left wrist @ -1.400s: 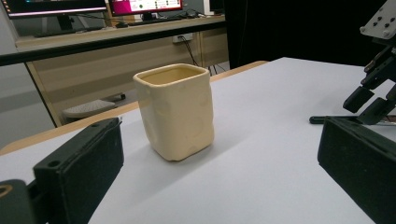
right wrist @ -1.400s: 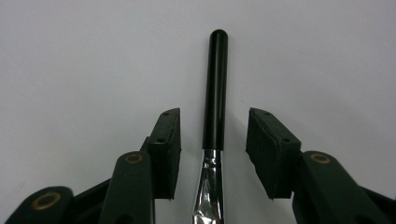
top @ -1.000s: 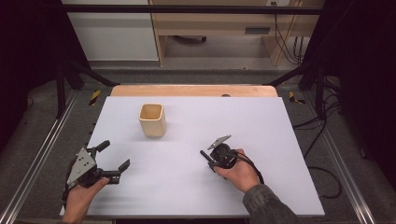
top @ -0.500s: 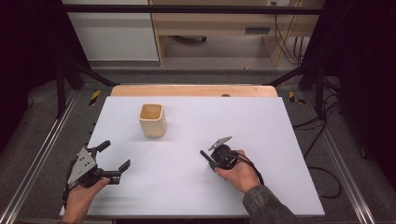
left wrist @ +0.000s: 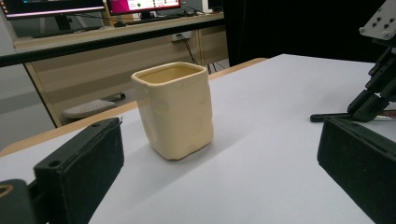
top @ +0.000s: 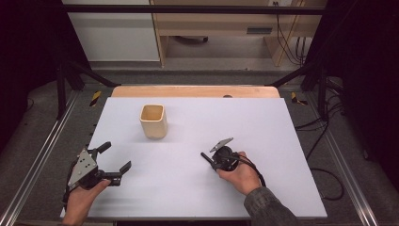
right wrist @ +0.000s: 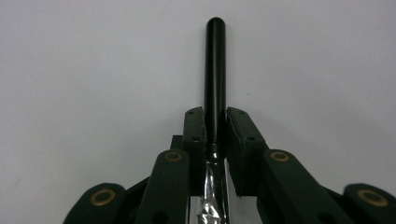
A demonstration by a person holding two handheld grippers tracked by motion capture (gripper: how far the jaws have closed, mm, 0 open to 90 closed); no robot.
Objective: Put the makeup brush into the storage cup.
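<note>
A cream square cup [top: 154,121] stands upright on the white table [top: 263,127], left of the middle; in the left gripper view the cup [left wrist: 173,109] is straight ahead. My left gripper [top: 115,157] rests at the front left, open and holding nothing, its jaws [left wrist: 217,154] wide apart. My right gripper [top: 214,159] lies low at the front middle. Its jaws have just been closing and are now shut [right wrist: 215,114] on a slim black stick [right wrist: 215,56] that lies on the table. A shiny silver part of it runs back under the gripper.
A wooden strip [top: 193,91] edges the table's far side. Metal frame rails [top: 37,160] run along both sides, and cables [top: 324,179] lie to the right. The right gripper [left wrist: 373,88] and the stick's tip [left wrist: 327,115] show at the right of the left gripper view.
</note>
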